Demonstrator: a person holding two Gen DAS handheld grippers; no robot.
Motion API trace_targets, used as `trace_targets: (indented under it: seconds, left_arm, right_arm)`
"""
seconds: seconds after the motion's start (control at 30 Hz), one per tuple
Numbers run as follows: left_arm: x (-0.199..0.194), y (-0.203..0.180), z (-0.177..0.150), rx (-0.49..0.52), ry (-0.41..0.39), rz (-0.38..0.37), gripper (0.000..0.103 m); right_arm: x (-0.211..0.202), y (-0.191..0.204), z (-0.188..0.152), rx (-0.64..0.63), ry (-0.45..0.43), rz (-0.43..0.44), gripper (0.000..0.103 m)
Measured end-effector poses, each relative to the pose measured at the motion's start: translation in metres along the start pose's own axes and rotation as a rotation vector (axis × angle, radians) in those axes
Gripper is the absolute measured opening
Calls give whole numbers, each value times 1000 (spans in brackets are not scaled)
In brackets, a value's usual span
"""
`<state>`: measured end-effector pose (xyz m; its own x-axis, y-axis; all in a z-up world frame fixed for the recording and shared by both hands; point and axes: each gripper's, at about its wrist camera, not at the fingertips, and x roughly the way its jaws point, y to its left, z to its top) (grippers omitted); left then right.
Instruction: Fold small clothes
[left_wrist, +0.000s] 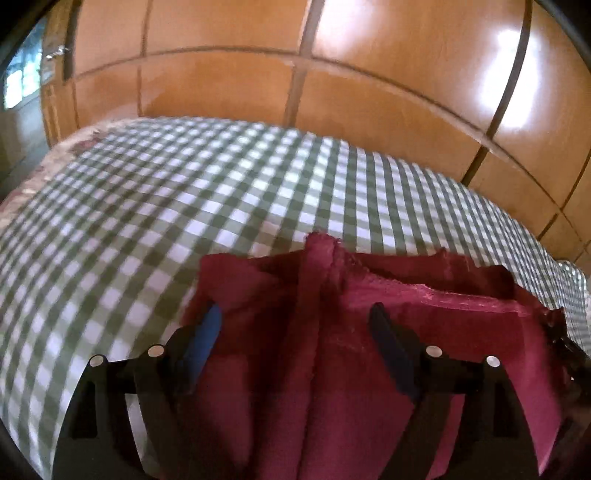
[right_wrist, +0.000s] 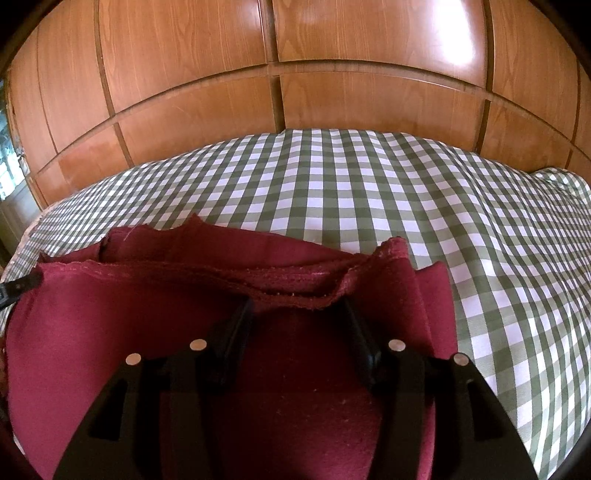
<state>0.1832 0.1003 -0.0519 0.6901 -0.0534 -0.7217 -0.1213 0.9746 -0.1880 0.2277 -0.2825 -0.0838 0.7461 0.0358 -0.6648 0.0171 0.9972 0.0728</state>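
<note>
Red cloth (right_wrist: 110, 332) bunches under my right claw (right_wrist: 297, 314) and left claw (left_wrist: 295, 325), both spread apart; checked bed (right_wrist: 369, 192), wooden wardrobe (right_wrist: 369, 99) behind.

Right claw (right_wrist: 297, 312) open over maroon garment (right_wrist: 147, 306) on checked bedsheet (right_wrist: 369, 192); wooden wardrobe (right_wrist: 192, 55) behind.
</note>
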Motion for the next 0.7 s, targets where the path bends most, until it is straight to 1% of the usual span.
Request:
trace_targets:
  seconds: [0.17,0.27,0.33,0.37,0.4,0.43,0.47,0.5,0.6,0.7]
  left_arm:
    - [-21,8,-16,-22,-15,8,81]
    - [-27,16,-26,-35,-6,33,82]
    - [-27,24,-35,-54,15,49,83]
    - [-28,28,-39,-70,24,41,85]
    - [-28,32,-43,-89,29,24,85]
    - [-30,36,-47,-106,29,7,86]
    - [-31,37,-49,-111,27,3,86]
    - [-33,38,-51,-110,25,4,88]
    - [-37,36,-53,-106,18,6,88]
    - [-41,40,-55,-140,14,-13,88]
  right_arm:
    - [-1,2,0,-7,-1,-1,55]
    - [-4,2,-1,-8,-18,-1,58]
    - [-10,2,-2,-6,-51,-11,66]
    - [-14,2,-3,-5,-68,-22,71]
    - [-18,3,-4,-5,-85,-35,78]
    - [-19,3,-4,-3,-92,-47,82]
    - [-19,3,-4,0,-88,-65,82]
    - [-15,2,-3,6,-68,-97,82]
    - [-4,6,-1,-10,-13,-143,83]
    - [-4,9,-2,-27,-17,-161,84]
